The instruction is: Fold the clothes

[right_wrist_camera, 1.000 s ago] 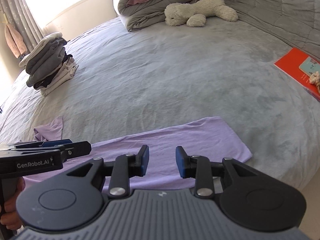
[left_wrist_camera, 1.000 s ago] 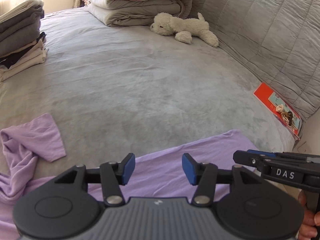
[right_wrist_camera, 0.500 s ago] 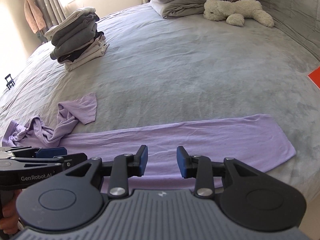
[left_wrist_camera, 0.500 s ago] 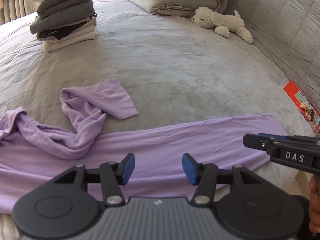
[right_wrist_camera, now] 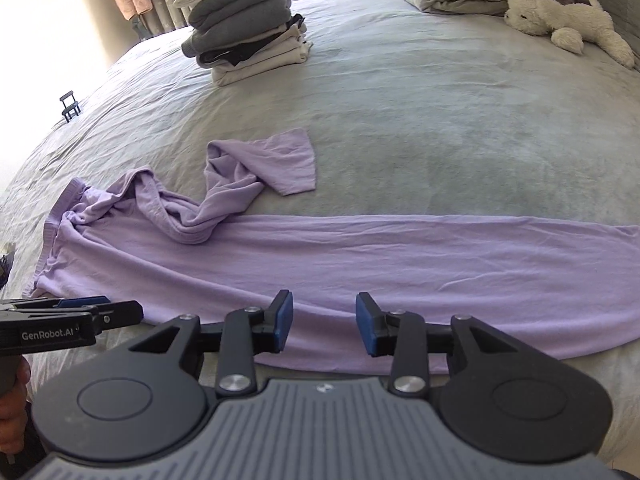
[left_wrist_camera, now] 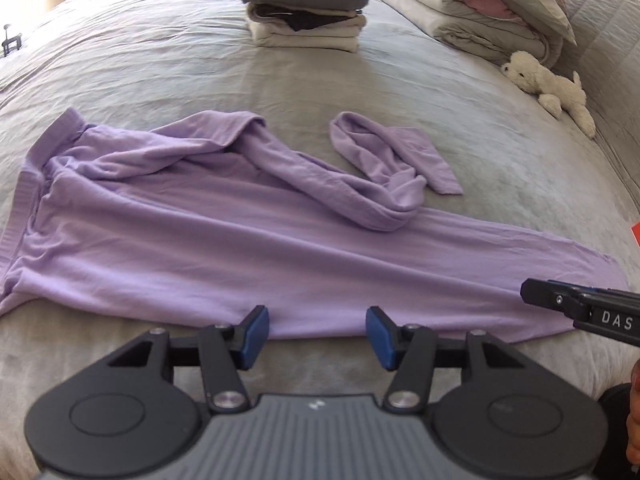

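A lilac knit garment lies along the near edge of the bed, ribbed hem at the left, one sleeve looped in soft folds across it. The left hand-held gripper hangs over its near edge, jaws apart, holding nothing. The right hand-held gripper is opening, empty. Beyond, smooth grey velvety cover stays bare up to a stack of folded clothes and a fluffy white toy far right.
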### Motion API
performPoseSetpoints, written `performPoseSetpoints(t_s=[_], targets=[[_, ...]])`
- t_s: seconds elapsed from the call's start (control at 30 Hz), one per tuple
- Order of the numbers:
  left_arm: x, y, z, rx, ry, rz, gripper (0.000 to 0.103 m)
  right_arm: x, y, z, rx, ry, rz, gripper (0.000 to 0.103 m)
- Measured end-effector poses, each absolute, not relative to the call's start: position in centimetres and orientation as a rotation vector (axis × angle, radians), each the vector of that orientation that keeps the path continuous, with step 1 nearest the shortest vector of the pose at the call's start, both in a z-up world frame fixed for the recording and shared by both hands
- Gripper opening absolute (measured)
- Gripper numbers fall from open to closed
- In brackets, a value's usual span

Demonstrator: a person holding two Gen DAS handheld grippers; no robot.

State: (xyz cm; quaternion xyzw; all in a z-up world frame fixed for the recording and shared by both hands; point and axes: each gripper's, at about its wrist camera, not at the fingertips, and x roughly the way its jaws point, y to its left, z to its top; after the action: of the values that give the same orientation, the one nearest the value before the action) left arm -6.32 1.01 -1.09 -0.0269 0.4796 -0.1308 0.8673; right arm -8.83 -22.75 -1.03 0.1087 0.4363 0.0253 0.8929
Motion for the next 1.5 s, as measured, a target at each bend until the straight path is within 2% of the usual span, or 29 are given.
performPoseSetpoints(t_s=[0.37, 0.5, 0.63, 0.8, 0.9, 1.03, 1.17, 1.23, 1.3, 1.5], targets=[[-8.4, 12.3, -1.2, -0.205, 0.938, -0.052, 0.056, -8.2, -16.1, -2.2, 0.131, 0.915, 0.175, 0.042], [-8.6, 16.7, -1.3, -0.337, 0.882, 0.082, 0.056, -8.5, -13.6, -2.0, 0.055, 0.881, 0.234, 0.043], [-8.8, 20.0, -1.6, -0.448, 0.828, 0.195, 0.053, -8.7, -11.8, -1.6, -0.008, 0.848, 0.297, 0.043], [-8.2, 21.1, -2.4, -0.495, 0.796, 0.236, 0.040, -9.4, -10.7, -1.2, -0.081, 0.824, 0.358, 0.043], [-7.7, 21.5, -2.8, -0.505, 0.775, 0.258, 0.022, -10.4, -10.9, -1.3, -0.148, 0.818, 0.387, 0.043], [-7.6, 22.0, -2.7, -0.545, 0.752, 0.258, 0.008, -11.5, -11.6, -1.8, -0.250, 0.825, 0.379, 0.043], [-7.6, 21.5, -2.1, -0.529, 0.730, 0.252, 0.007, -11.5, -12.5, -2.3, -0.299, 0.828, 0.354, 0.038], [-7.4, 21.4, -1.9, -0.524, 0.729, 0.250, 0.006, -11.1, -12.6, -2.5, -0.303, 0.831, 0.363, 0.027], [-7.2, 21.3, -1.8, -0.525, 0.728, 0.249, 0.006, -10.8, -12.6, -2.8, -0.315, 0.824, 0.375, 0.023], [-6.5, 21.3, -1.4, -0.518, 0.726, 0.243, 0.006, -10.2, -11.1, -3.2, -0.423, 0.791, 0.402, 0.023]])
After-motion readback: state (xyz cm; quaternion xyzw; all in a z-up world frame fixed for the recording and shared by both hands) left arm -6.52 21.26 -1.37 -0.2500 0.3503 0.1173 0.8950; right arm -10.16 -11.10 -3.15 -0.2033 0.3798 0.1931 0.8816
